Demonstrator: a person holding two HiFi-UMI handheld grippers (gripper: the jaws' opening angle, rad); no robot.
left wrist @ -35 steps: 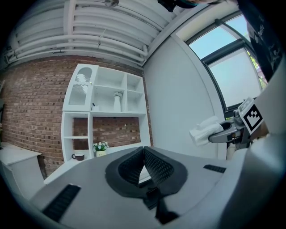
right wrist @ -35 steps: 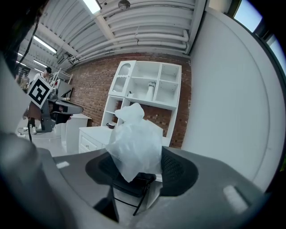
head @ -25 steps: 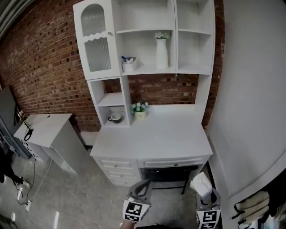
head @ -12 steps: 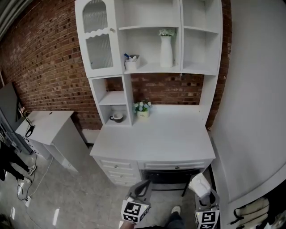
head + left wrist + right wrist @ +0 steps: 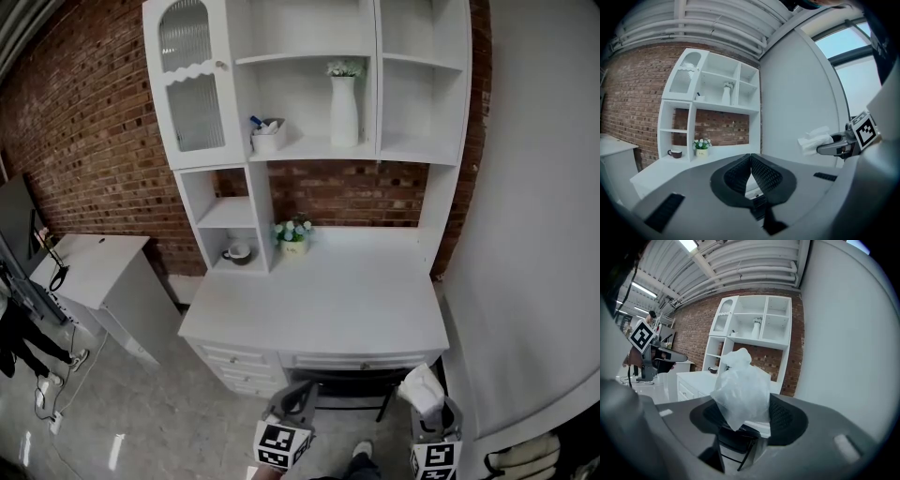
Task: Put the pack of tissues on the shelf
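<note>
A white pack of tissues sticks up between the jaws of my right gripper, which is shut on it, low at the right in the head view, in front of the desk. My left gripper hangs beside it at the bottom centre, shut, with nothing between its pads. The white shelf unit stands on the desk against the brick wall, well ahead of both grippers. From the left gripper view the tissues show at the right.
On the shelves stand a white vase, a small container, a cup and a flower pot. A glass cabinet door is at upper left. A low white side table stands left. A white wall runs along the right.
The view has shifted slightly, so the shelf unit sits a little lower and closer in the frame. Both grippers keep their places at the bottom; the tissues stay held.
</note>
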